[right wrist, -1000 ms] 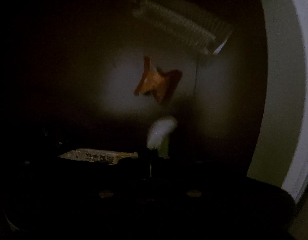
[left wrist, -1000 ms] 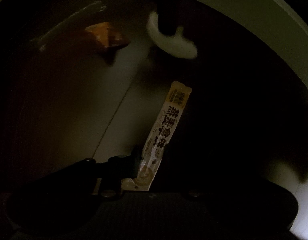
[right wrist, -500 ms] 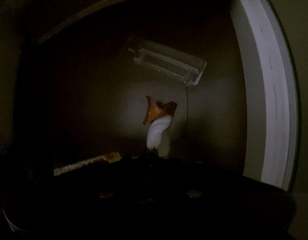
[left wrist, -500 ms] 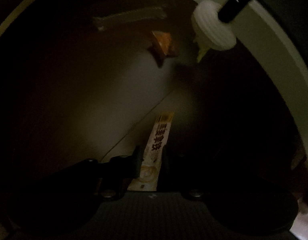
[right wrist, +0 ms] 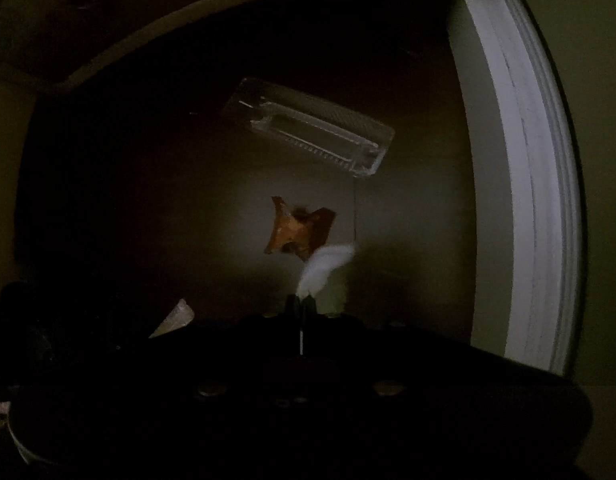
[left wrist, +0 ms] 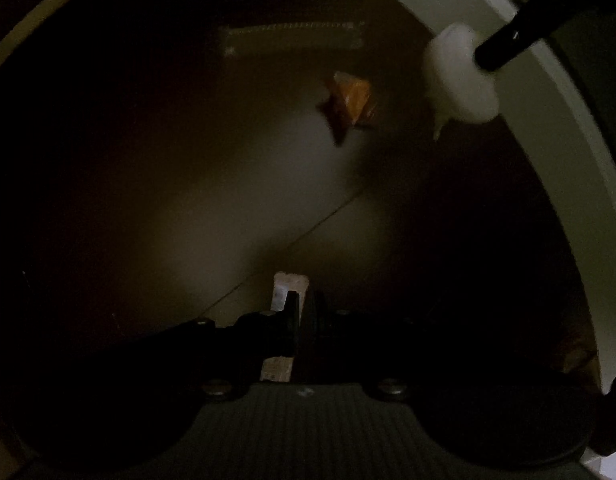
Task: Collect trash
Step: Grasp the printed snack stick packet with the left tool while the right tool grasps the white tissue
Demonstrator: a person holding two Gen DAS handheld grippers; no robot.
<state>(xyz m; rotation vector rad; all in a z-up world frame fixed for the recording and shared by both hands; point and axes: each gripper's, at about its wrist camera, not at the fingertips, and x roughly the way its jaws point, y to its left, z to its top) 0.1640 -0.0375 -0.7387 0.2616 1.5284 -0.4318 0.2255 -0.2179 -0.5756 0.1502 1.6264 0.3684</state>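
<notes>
The scene is very dark, inside a bin or drawer. My left gripper (left wrist: 298, 312) is shut on a printed sachet wrapper (left wrist: 290, 286), seen end-on; the wrapper also shows in the right wrist view (right wrist: 176, 317). My right gripper (right wrist: 302, 306) is shut on a white crumpled paper cup liner (right wrist: 325, 268); the liner also shows in the left wrist view (left wrist: 457, 76), held by the dark fingers (left wrist: 507, 46). An orange wrapper (right wrist: 298, 230) lies on the pale bottom surface, also in the left wrist view (left wrist: 347, 100).
A clear plastic tray (right wrist: 311, 126) lies beyond the orange wrapper; it is faint in the left wrist view (left wrist: 292, 38). A pale curved rim (right wrist: 523, 160) runs down the right side, also in the left wrist view (left wrist: 555, 140).
Both grippers have drawn back and up from the bottom, still holding their items. The sachet wrapper has turned end-on in the left view. The rim has come further into view.
</notes>
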